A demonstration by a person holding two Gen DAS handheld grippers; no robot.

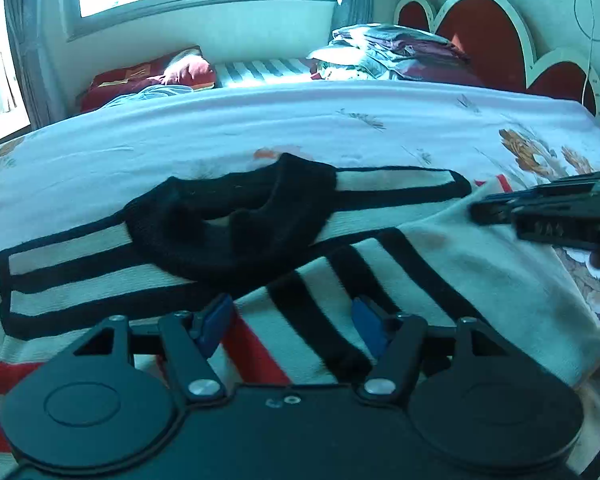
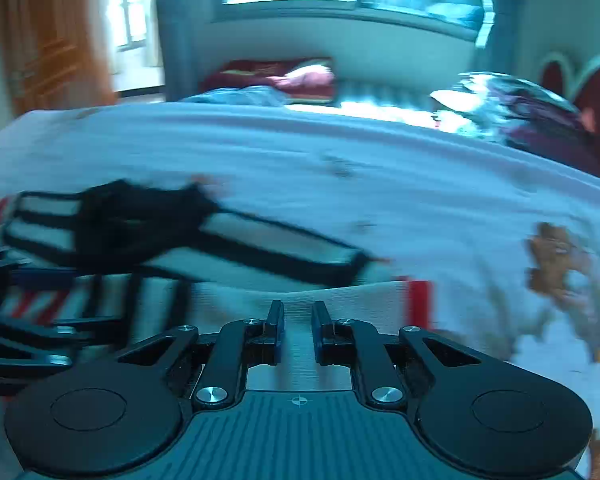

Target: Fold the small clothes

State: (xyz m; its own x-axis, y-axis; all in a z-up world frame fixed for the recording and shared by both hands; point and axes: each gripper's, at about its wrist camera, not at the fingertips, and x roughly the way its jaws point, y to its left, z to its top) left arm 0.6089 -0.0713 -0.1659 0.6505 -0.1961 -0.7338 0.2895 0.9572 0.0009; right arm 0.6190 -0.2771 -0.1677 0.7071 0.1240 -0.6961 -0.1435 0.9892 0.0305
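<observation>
Clearly mid-fold on the striped sweater (image 1: 340, 280), spread flat on the bed (image 1: 260, 120) with its black collar (image 1: 228, 224) just ahead of the left gripper (image 1: 292, 328). Left gripper spread wide above the black-striped sleeve, nothing between the blue pads (image 1: 214, 322), pressing on no cloth. Right gripper (image 2: 298, 330) nearly pressed together, a narrow gap left; pale cloth directly beneath and ahead, though cannot tell whether any fold is actually pinched. Seen from the left wrist, hovering off to the right at the sweater's white edge.

Judging by the lie of the cloth: one side already brought across, next move likely a fresh pinch on an edge by each gripper, then a lift toward the collar. Calls for low, level approach to catch only the top layer.

Beyond the gripper: pillows (image 1: 152, 76), a heap of bedding (image 1: 396, 52) by the red headboard (image 1: 484, 32), all well apart. Nothing standing in the way; only risk the thick collar bunching.
</observation>
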